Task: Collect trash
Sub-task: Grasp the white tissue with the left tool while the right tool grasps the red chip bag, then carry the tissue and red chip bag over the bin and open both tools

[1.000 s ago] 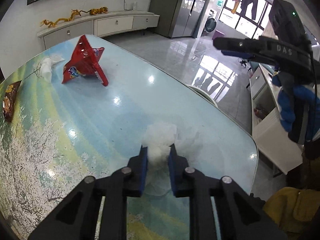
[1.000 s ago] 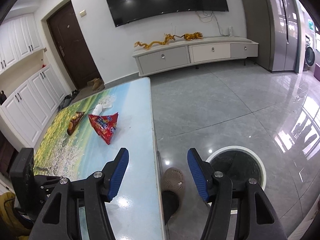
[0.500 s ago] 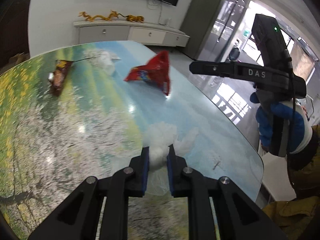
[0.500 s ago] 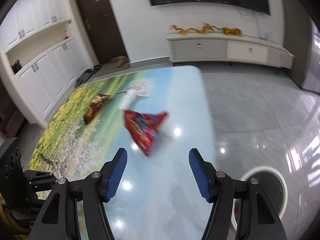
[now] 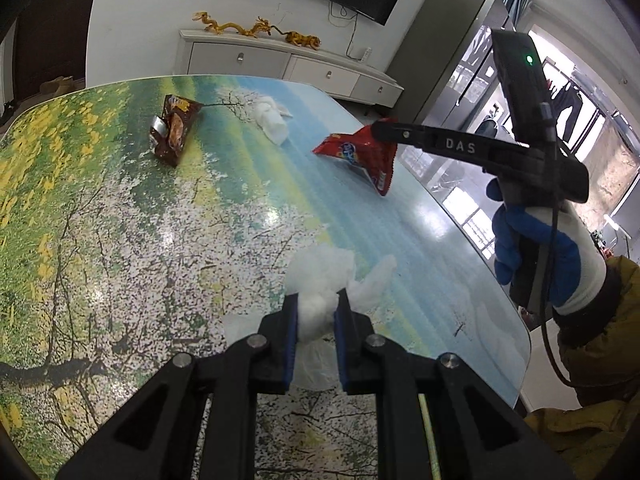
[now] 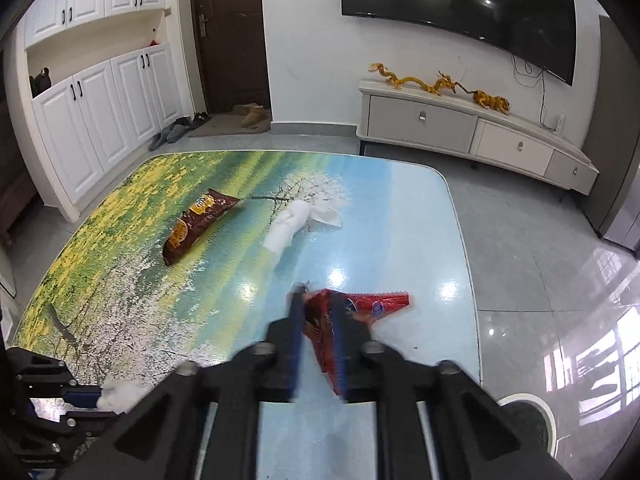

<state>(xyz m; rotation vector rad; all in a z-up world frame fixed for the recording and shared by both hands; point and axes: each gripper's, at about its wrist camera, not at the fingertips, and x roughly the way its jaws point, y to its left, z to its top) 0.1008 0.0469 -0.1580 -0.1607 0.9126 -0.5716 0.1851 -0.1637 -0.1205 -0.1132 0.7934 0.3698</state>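
My left gripper (image 5: 317,312) is shut on a crumpled white tissue (image 5: 322,276), held just above the table's near end; it also shows in the right wrist view (image 6: 120,396). My right gripper (image 6: 318,312) is shut on a red snack bag (image 6: 360,308) at the table's right side; the left wrist view shows its finger at the bag (image 5: 360,152). A brown snack wrapper (image 6: 196,228) and a second white tissue (image 6: 292,224) lie on the far half of the table.
The table (image 6: 120,280) has a glossy landscape print. A round bin (image 6: 528,420) stands on the floor beside its right edge. A low white cabinet (image 6: 460,132) and a door stand beyond.
My right gripper swung over the table, came down on the red bag and closed on it. My left gripper kept its hold on the tissue and turned left.
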